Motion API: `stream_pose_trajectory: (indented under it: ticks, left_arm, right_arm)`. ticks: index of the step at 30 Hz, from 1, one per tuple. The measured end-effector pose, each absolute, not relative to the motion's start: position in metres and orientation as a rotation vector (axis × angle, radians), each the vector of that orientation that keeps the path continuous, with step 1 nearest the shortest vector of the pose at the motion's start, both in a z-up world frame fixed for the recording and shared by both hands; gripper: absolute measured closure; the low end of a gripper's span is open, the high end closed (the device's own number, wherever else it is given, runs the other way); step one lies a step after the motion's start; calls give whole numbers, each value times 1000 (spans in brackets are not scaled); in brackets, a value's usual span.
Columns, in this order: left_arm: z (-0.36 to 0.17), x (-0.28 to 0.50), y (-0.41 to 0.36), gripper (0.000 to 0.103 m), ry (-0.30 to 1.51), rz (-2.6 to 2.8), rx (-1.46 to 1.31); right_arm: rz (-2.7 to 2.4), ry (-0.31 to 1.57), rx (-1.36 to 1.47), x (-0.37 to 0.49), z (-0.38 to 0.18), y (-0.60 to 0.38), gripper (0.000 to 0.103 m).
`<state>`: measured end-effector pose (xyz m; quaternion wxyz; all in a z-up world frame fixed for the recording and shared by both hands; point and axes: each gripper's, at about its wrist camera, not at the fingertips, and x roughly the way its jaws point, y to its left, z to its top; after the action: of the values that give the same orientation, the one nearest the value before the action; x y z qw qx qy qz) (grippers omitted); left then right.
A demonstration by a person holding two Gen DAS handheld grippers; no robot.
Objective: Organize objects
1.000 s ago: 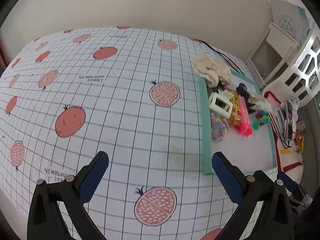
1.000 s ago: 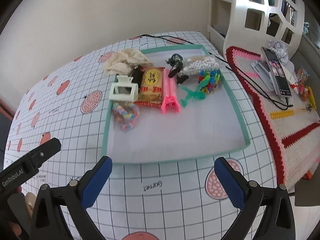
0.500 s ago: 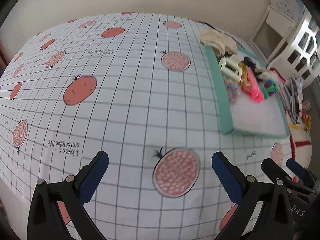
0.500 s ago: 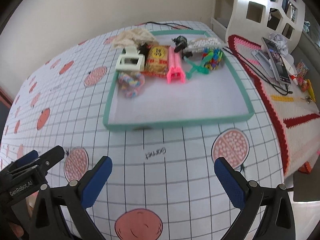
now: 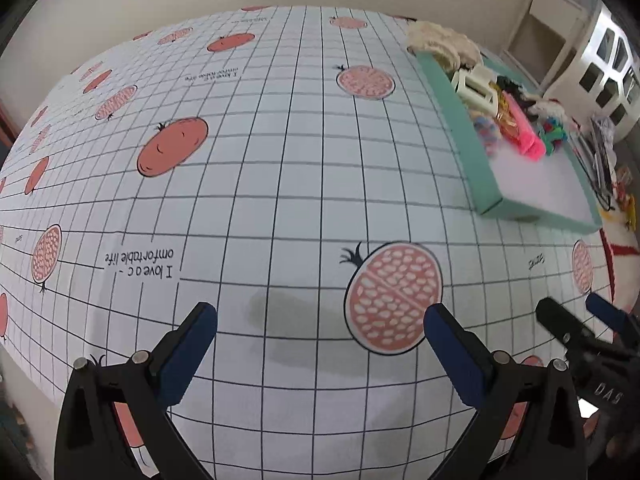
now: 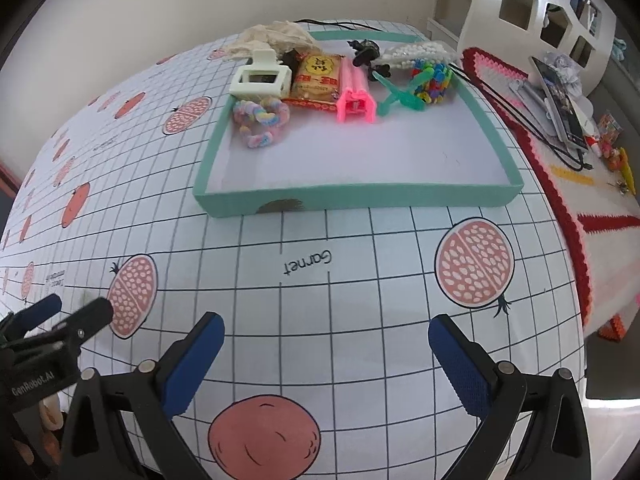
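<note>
A teal-rimmed tray [image 6: 360,198] lies on the gridded tablecloth, also at the right of the left wrist view as the tray [image 5: 476,160]. Along its far side lie a white hair claw [image 6: 262,76], a pastel scrunchie [image 6: 260,118], a snack packet [image 6: 318,76], a pink clip [image 6: 354,94], a green clip [image 6: 400,94], colourful beads [image 6: 434,78], a bag of white beads [image 6: 412,50] and a black item [image 6: 366,50]. My right gripper [image 6: 326,360] is open and holds nothing, well short of the tray. My left gripper [image 5: 320,350] is open over bare cloth, and shows at the left as the left gripper [image 6: 56,312].
A cream cloth [image 6: 272,36] lies off the tray's far left corner. A crocheted mat [image 6: 592,208] at the right carries a phone [image 6: 560,102], cables and small items. A white lattice shelf [image 6: 532,12] stands behind. The table edge runs close below both grippers.
Both grippers have drawn back toward the near table edge, so the tray looks farther and lower-angled. Both stay open. Objects in the tray have not moved.
</note>
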<state>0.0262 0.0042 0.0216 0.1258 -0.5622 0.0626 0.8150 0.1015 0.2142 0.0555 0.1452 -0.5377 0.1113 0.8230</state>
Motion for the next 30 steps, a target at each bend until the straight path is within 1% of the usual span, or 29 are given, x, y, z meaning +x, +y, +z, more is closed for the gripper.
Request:
stream_pose_trajectory:
  ticks: [4, 13, 22, 30]
  left_arm:
    - [16, 28, 4, 0, 218, 2362, -1641]
    - [6, 27, 2, 0, 222, 2342, -1672]
    - [4, 32, 9, 0, 277, 2349, -1662]
    - [-2, 35, 11, 0, 250, 2392, -1672]
  right_arm:
    - [2354, 331, -1554, 103, 51, 216, 0]
    - [2338, 308, -1575, 101, 43, 215, 0]
    - [2325, 293, -1584, 100, 40, 214, 0]
    - [2325, 276, -1588, 102, 41, 213, 0]
